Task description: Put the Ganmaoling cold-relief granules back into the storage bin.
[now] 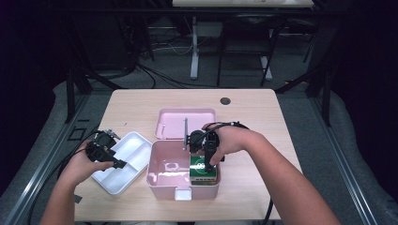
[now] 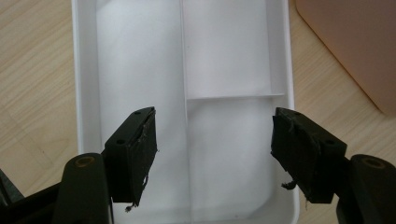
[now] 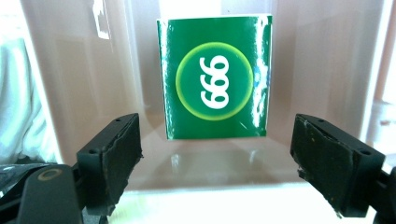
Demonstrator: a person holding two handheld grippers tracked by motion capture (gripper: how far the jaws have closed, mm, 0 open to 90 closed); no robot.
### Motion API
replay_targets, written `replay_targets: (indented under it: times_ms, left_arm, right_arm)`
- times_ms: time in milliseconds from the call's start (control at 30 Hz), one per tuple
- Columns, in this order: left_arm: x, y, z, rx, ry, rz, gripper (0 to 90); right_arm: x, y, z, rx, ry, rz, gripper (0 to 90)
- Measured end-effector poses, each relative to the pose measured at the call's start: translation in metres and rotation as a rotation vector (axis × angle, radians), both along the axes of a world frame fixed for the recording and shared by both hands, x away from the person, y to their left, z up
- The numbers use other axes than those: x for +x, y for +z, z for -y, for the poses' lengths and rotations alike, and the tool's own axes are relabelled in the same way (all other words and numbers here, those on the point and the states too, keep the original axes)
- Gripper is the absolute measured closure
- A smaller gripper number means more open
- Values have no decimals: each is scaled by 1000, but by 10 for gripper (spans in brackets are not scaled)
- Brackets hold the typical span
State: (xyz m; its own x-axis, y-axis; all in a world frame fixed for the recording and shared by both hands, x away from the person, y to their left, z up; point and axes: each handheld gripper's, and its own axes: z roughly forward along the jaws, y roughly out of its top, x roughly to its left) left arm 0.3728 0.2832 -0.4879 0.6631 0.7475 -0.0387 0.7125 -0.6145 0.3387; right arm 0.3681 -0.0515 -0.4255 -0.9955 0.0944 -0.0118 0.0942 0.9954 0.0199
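Black jaws of our right gripper (image 3: 217,163) rise closest to the lens in the right gripper view, spread wide with nothing between them, released. Beyond them, inside the pink box (image 3: 84,70), we see a green packet (image 3: 215,77) printed with white digits in a lighter green ring; it stands against the box's far wall, apart from both jaws. Its lower edge meets a glossy floor whose reflections make the base hard to read. In the high view the right gripper (image 1: 206,161) hangs over the box (image 1: 157,176), and our hand and the gripper body cover much of the packet (image 1: 199,169), which sits in the box's right half. The box lid (image 1: 171,123) lies open behind the box.

Left of the box sits a white divided tray (image 1: 123,161). Our left gripper (image 1: 119,164) hovers above it, jaws parted and holding nothing. In the left gripper view (image 2: 215,154) the tray (image 2: 84,93) runs off the frame's top edge, and its dividers (image 2: 184,70) wash out in the glare. A corner of the box (image 2: 355,46) shows at upper right.
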Motion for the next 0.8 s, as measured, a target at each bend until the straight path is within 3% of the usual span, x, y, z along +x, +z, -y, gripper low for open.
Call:
replay_targets:
  times_ms: [800]
  left_arm:
    - [0, -1, 0, 2, 4, -5, 314]
  right_arm:
    - [3, 14, 45, 11, -86, 27, 172]
